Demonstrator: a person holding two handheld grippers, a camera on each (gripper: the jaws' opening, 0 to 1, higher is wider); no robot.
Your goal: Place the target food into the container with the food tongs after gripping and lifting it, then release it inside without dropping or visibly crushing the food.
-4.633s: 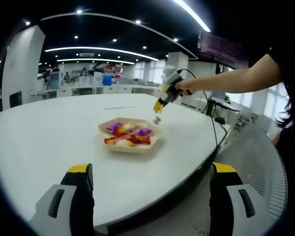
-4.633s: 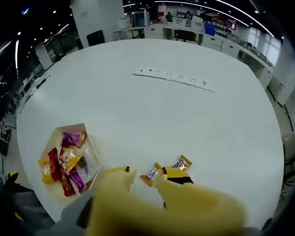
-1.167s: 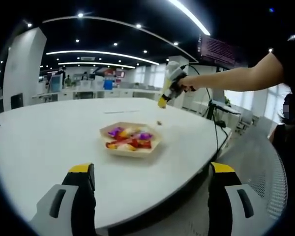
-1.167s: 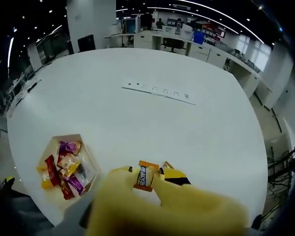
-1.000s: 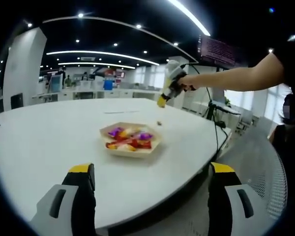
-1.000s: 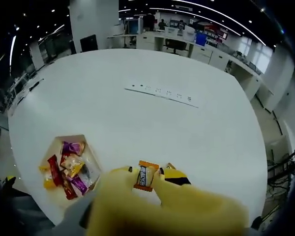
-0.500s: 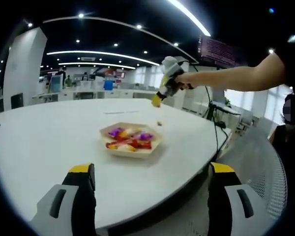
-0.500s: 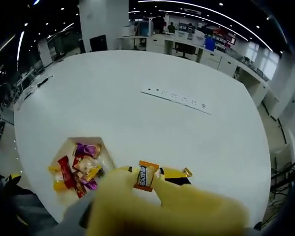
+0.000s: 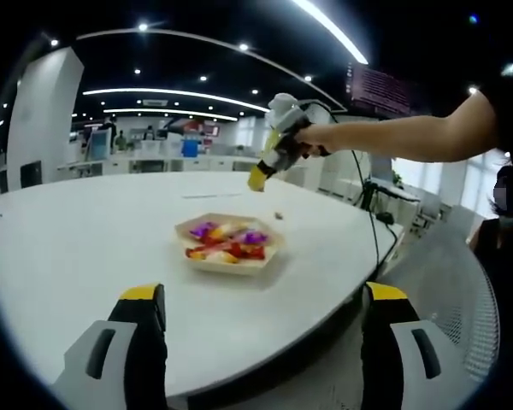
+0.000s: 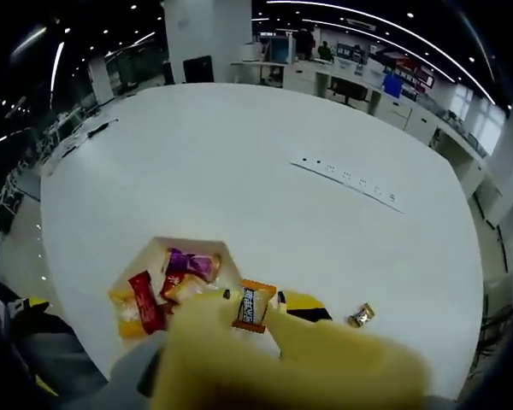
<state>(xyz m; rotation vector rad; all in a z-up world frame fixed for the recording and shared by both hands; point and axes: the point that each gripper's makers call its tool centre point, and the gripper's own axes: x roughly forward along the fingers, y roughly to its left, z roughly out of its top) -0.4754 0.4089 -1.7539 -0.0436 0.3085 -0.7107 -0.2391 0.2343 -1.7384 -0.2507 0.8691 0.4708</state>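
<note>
Right gripper view: the right gripper has its yellow jaws closed on an orange-wrapped candy, pinched upright between the tips. Below lies the hexagonal wooden tray of wrapped sweets on the white round table. A second small candy lies on the table, apart from the tray. In the left gripper view, the left gripper stands wide open and empty, low at the table's near edge.

Tray: we see it on the table, near centre.
Wrapped snacks: in the tray.
Held candy: at the tray's 3 o'clock edge.
Loose candy: on the table, 3 o'clock of the tray.
</note>
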